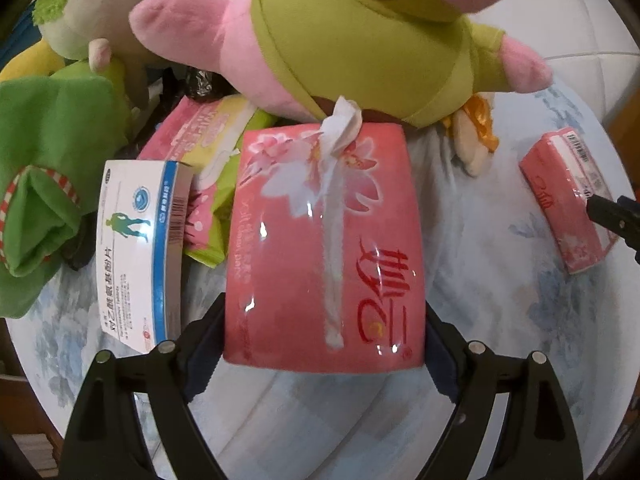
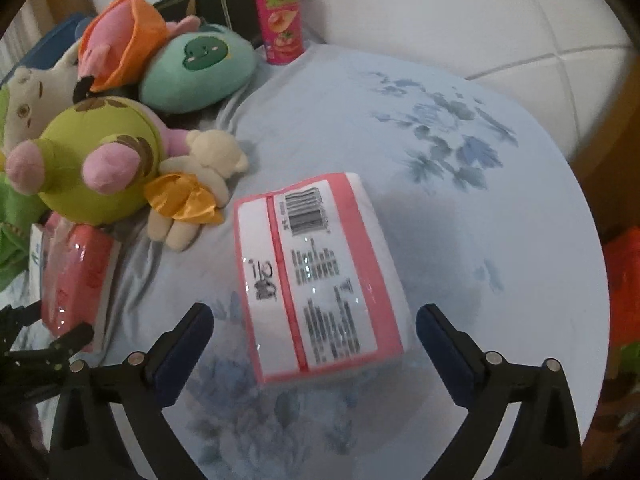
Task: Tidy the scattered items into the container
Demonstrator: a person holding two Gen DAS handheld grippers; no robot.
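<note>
Right wrist view: blue floral bedsheet [image 2: 400, 120], white quilted headboard [image 2: 460, 8] behind.

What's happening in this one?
Tidying a cluttered bed. The left claw straddles a pink tissue pack lying partly under a pink plush toy; its fingers sit against the pack's sides. The right claw hangs open over a second tissue pack, barcode side up. No container shows.

Pink tissue pack [image 1: 324, 248] clamped face-up; second pack [image 2: 316, 276] lies barcode-up on bedsheet.
</note>
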